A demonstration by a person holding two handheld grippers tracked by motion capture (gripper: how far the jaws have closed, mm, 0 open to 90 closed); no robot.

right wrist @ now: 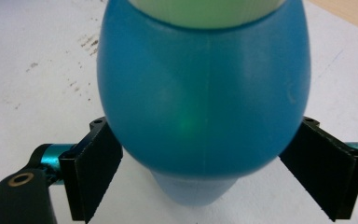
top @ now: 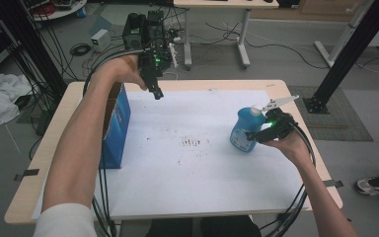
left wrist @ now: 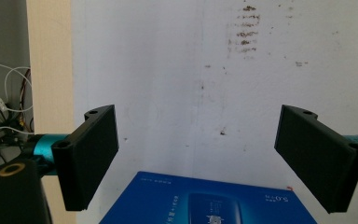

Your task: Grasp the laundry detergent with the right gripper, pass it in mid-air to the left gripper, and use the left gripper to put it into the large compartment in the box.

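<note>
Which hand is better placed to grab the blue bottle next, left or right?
Right. The right gripper already has its open jaws either side of the blue bottle, though whether the pads touch is unclear. The left gripper hangs open above the blue box, far across the table.

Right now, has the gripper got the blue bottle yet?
Almost. The right gripper has its jaws on either side of the bottle, apparently touching it. The bottle looks tilted on the table. The left gripper hangs open above the box.
</note>
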